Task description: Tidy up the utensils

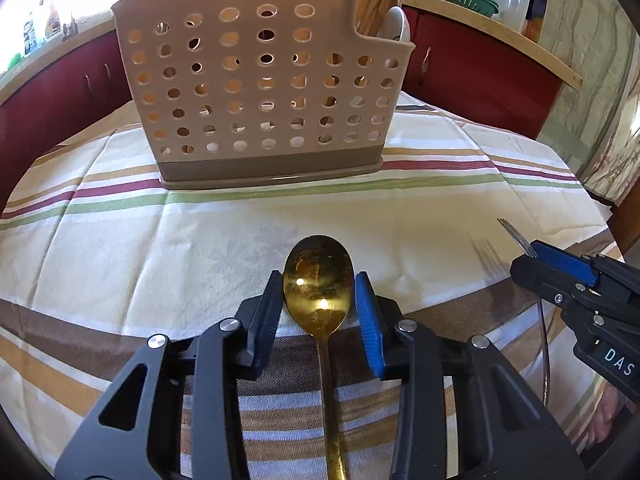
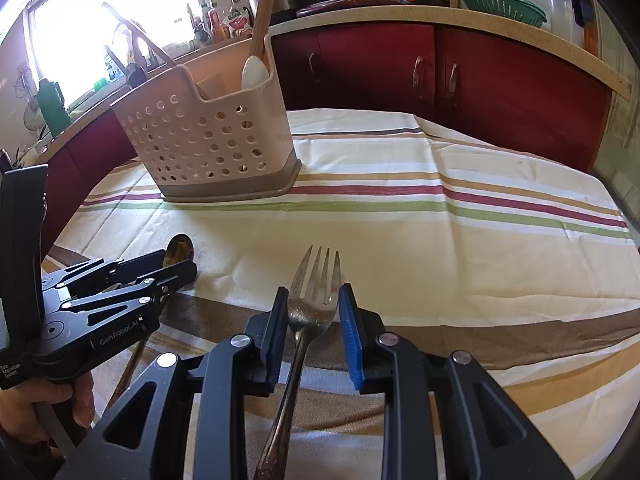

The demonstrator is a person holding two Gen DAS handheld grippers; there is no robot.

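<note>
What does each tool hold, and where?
The left tool grips the gold spoon by its bowl; the right tool grips the fork by its head, below the tines.

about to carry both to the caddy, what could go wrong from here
The gold spoon is pinched across its rounded bowl by the left tool, so it may pivot or slip. The fork sits by its head in the right tool, long handle trailing. The caddy already holds utensils, so insertions could snag.

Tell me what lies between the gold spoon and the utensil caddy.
Nothing but bare striped tablecloth lies between the gold spoon and the utensil caddy. The left wrist view shows that stretch plainly.
</note>
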